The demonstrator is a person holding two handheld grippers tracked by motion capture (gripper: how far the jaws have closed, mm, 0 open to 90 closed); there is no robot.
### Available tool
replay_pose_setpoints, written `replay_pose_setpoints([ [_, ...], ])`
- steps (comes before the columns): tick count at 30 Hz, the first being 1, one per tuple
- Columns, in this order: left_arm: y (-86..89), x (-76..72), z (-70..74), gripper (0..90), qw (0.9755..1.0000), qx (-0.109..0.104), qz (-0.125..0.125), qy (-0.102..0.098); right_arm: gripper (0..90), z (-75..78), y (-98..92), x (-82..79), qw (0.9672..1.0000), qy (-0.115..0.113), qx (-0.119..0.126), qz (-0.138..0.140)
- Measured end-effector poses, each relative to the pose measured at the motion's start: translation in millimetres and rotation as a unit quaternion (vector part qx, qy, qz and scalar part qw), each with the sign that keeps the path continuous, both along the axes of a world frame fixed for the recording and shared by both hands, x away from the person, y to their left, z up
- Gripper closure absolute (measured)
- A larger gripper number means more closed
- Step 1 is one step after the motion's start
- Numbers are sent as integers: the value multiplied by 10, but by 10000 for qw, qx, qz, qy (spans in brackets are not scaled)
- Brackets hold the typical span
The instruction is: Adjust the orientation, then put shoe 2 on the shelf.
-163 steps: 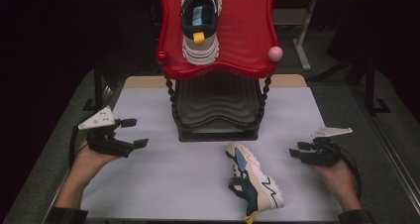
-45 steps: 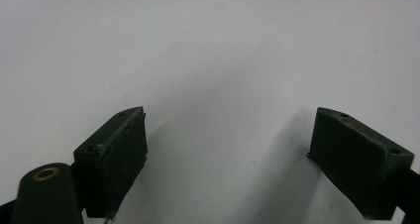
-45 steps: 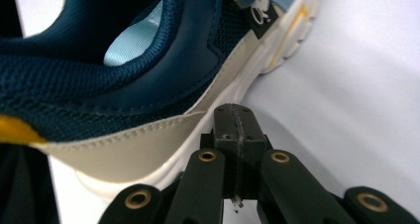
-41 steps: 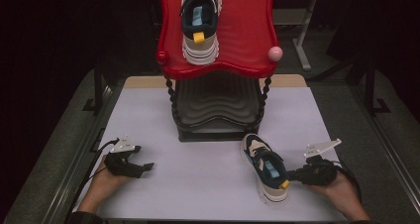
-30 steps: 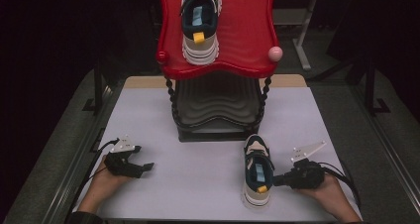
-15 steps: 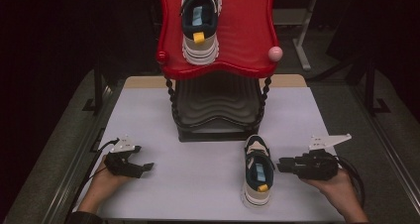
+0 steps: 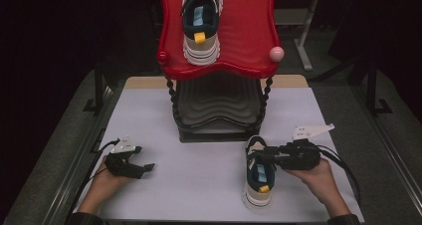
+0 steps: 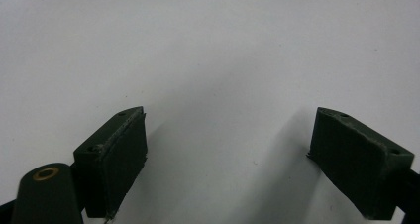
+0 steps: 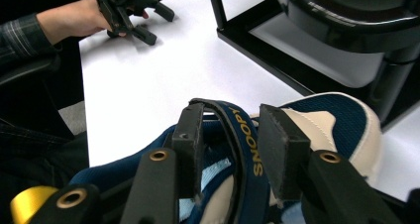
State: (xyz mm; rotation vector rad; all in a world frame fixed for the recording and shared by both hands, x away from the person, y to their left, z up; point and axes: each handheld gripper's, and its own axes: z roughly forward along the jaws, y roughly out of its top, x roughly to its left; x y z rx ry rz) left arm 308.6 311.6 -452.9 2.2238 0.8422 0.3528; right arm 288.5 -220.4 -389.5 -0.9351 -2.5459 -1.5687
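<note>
On the white counter (image 7: 199, 185), just before a red two-tier rack (image 7: 249, 46), a navy and cream sneaker (image 7: 259, 172) stands upright, toe toward the rack. The right tongs (image 9: 230, 149) straddle its collar strap, jaws just opening, likely letting go. Its mate (image 7: 200, 26) sits on top. The left tongs (image 8: 228, 154) rest spread, empty.

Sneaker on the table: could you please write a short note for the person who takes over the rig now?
Left tongs: open, empty, resting on the table.
Right tongs: have just been opening, pads off the tongue strap between them.
Done: shelf sneaker sits on the red shelf; table sneaker stands upright.
Left: probably regrip it and lift it beside its mate.
</note>
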Motion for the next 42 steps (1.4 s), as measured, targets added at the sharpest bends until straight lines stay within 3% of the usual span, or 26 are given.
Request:
replay_pose_setpoints([
  [8, 0, 0, 0, 139, 10000, -1, 1, -1, 583, -87, 69, 37, 9995, -5, -304, -8],
  [18, 0, 0, 0, 139, 10000, 0, 1, -1, 649, -105, 101, 44, 9994, -37, -332, 40],
  [29, 1, 1, 0, 139, 10000, -4, 1, 2, 720, -73, 11, 39, 9997, -122, -220, -32],
  [36, 1, 1, 0, 139, 10000, -3, 0, 0, 736, -1, -170, 28, 9996, -173, -66, -200],
  [42, 0, 0, 0, 139, 10000, -3, 2, 1, 737, 133, -330, 26, 9986, -365, 5, -389],
])
